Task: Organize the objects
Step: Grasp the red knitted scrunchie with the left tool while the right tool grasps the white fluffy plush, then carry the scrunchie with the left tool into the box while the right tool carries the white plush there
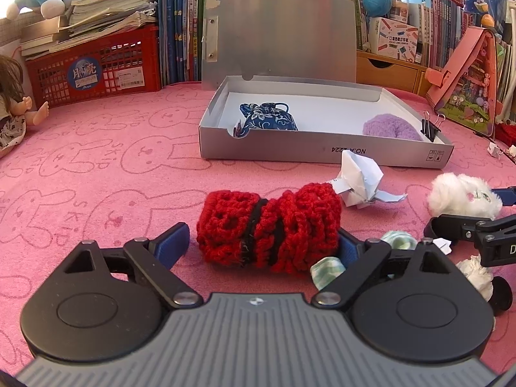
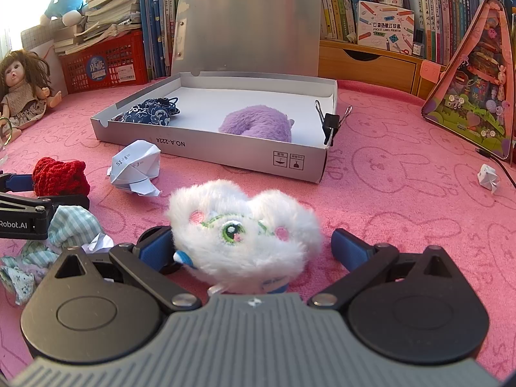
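Red crochet yarn, banded with a black strip, makes up the knitted bundle [image 1: 269, 225] lying on the pink rabbit-print cloth [image 1: 96, 167] in front of the open silver box [image 1: 322, 153], on the near side of its printed front wall. The left gripper [image 1: 262, 242] straddles that bundle with its jaws wide; the right pad sits against or just beside the yarn while the left pad stands clear of it, so nothing is gripped yet. The main risk here, as I judge it, is a lopsided pinch: soft, springy yarn could squash and roll out toward the free pad, or the pad could snag the striped green cloth scrap [image 1: 327, 267] that lies just beside the bundle and drag it along. The folded white paper [image 1: 361, 180], between the bundle and the box, could also be knocked on the way over. The right gripper [image 2: 251, 248] stands equally wide around the white fluffy toy [image 2: 245, 229], which rests nearer than the box's front corner; its left pad is buried in the fur, the right pad apart from it, so it holds nothing firmly. Loose fur could slip from a shallow grip. Inside the box already sit a blue patterned pouch [image 2: 151, 113], a purple plush [image 2: 258, 124] and a black binder clip [image 2: 330, 122] on the side wall.
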Demonstrator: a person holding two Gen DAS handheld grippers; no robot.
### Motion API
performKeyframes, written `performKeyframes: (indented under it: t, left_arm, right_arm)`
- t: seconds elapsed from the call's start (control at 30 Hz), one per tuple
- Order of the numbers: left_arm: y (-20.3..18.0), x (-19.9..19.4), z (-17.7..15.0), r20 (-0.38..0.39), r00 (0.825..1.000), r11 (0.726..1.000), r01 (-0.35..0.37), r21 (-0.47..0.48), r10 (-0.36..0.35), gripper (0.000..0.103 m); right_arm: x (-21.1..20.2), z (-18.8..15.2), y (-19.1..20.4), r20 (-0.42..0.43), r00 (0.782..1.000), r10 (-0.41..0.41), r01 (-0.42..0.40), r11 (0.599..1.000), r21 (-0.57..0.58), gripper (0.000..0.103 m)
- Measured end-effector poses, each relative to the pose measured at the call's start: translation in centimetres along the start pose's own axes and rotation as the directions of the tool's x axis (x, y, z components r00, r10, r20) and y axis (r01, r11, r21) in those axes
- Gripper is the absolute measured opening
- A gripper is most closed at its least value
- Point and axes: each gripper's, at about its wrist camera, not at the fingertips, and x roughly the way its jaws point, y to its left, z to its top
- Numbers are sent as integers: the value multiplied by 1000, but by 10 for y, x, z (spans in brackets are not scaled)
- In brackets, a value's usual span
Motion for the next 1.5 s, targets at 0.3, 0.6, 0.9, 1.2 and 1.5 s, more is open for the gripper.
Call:
performKeyframes:
  t: [0.3,0.6,0.9,1.2,1.5]
  left_arm:
    - [-3,-8,11,10,1000,999,7,32,-7,73]
    - [-10,-17,23,39,999,997,16,76,-19,73]
    - [-5,-18,50,58,997,997,53,48,-56,73]
    - [-3,-13,98,130,990,997,38,66,-46,73]
    - [-4,22,152,139,990,999,31,28,-35,73]
  right_arm:
    - [-8,3,3,32,999,24,-24,1000,-19,82]
    - [-19,15,-1,76,997,33,-32,999,-10,81]
    - [-23,33,-13,106,994,12,-14,1000,16,82]
    - [-21,68,-25,130,992,0,-2,1000,18,82]
    - [-6,117,-42,142,990,16,-24,998,61,82]
